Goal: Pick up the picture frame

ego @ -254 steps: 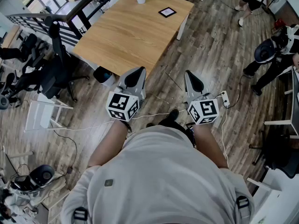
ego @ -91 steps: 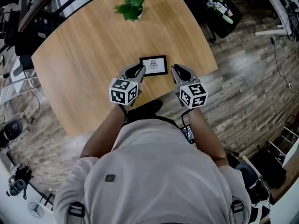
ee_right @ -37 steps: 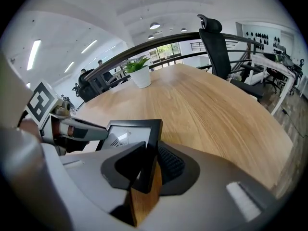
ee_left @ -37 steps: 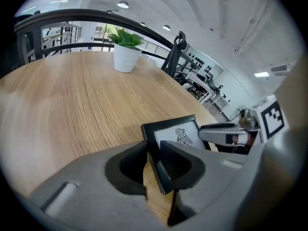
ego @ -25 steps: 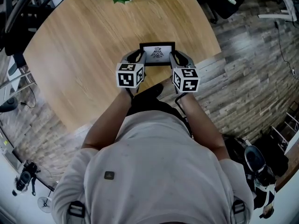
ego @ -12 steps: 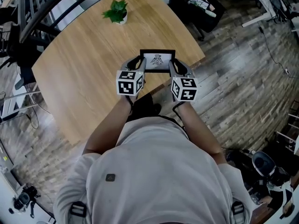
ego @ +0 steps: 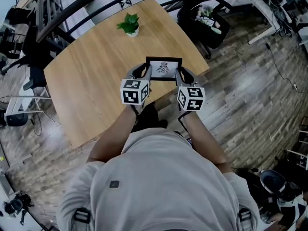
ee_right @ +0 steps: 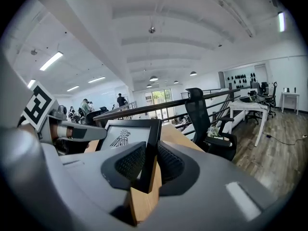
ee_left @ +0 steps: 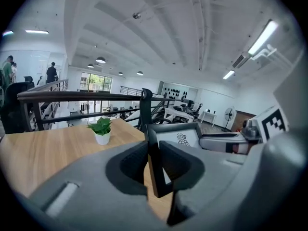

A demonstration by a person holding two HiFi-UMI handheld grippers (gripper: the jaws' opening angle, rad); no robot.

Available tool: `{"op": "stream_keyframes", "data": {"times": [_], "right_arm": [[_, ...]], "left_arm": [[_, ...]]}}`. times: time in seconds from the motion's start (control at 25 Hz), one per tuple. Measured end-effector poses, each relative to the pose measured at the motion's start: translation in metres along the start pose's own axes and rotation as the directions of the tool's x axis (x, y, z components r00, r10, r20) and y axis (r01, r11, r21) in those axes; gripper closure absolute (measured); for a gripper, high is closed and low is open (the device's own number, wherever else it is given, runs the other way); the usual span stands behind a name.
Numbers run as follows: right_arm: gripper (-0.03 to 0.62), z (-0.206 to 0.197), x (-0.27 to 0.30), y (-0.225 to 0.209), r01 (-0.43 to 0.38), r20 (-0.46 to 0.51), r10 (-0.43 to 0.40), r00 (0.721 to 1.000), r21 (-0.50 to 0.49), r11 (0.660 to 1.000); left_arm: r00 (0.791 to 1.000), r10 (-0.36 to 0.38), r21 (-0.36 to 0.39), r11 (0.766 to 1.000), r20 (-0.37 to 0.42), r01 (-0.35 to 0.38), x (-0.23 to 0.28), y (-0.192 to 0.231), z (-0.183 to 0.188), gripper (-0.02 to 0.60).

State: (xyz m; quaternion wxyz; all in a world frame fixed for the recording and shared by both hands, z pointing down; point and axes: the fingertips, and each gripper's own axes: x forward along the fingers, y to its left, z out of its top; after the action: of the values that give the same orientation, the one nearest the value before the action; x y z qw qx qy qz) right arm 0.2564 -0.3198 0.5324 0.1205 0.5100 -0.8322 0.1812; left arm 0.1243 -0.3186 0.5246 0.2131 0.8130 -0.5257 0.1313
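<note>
Handling notes for picture frame [ego: 164,67]: the item is a flat rectangular panel with a narrow black border around a white print that bears a dark bird-like emblem. Judged from its thin section, it is light and rigid and should not sag when carried by two opposite edges. The border looks smooth and may slip under a weak pinch. Whether the front is glazed cannot be told, so treat it as fragile and keep it from knocking against the counter [ego: 91,76]. Recommended hold points are the two short side members, near mid-height. Apply equal pressure on both sides so the panel does not twist.

Tool state: left tool [ego: 143,73] is closed on the left side member. In the left gripper view the black border stands edge-on between the two pads, both pads press on it, and the lower corner hangs free below the jaws. Right tool [ego: 182,75] is closed on the right side member in the same way. The right gripper view shows the border pinched between the ribbed pads, with the print facing toward the other tool. The jaw gap on each tool is only the thickness of the border.

Position: the frame is carried between the two tools, apparently clear of the counter surface and above its near edge. A potted plant [ego: 129,24] stands well apart from it on the far side of the counter.
</note>
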Motion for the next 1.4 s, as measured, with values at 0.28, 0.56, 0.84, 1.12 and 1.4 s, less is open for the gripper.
{"op": "stream_keyframes", "data": {"times": [0.28, 0.56, 0.84, 1.12, 1.4], "right_arm": [[0.503, 0.009, -0.009, 0.04, -0.043, 0.026, 0.043, 0.999, -0.02, 0.999], [0.503, 0.024, -0.012, 0.079, -0.023, 0.069, 0.024, 0.997, -0.022, 1.0], [0.502, 0.024, -0.017, 0.149, -0.002, 0.099, 0.005, 0.995, -0.022, 1.0], [0.502, 0.015, -0.03, 0.205, 0.033, 0.098, -0.031, 0.995, -0.021, 0.999], [0.499, -0.006, -0.045, 0.236, 0.052, 0.074, -0.05, 0.996, -0.03, 0.998]], "left_arm": [[0.998, 0.042, 0.003, 0.999, 0.038, -0.042, -0.039, 0.017, 0.008, 0.503], [0.996, 0.014, 0.03, 0.999, 0.083, -0.016, -0.076, 0.038, 0.024, 0.503], [0.995, -0.021, 0.045, 0.999, 0.103, 0.016, -0.133, 0.078, 0.025, 0.503], [0.991, -0.075, 0.053, 0.996, 0.106, 0.07, -0.181, 0.105, 0.015, 0.503], [0.988, -0.114, 0.037, 0.993, 0.104, 0.111, -0.208, 0.114, -0.005, 0.503]]}}
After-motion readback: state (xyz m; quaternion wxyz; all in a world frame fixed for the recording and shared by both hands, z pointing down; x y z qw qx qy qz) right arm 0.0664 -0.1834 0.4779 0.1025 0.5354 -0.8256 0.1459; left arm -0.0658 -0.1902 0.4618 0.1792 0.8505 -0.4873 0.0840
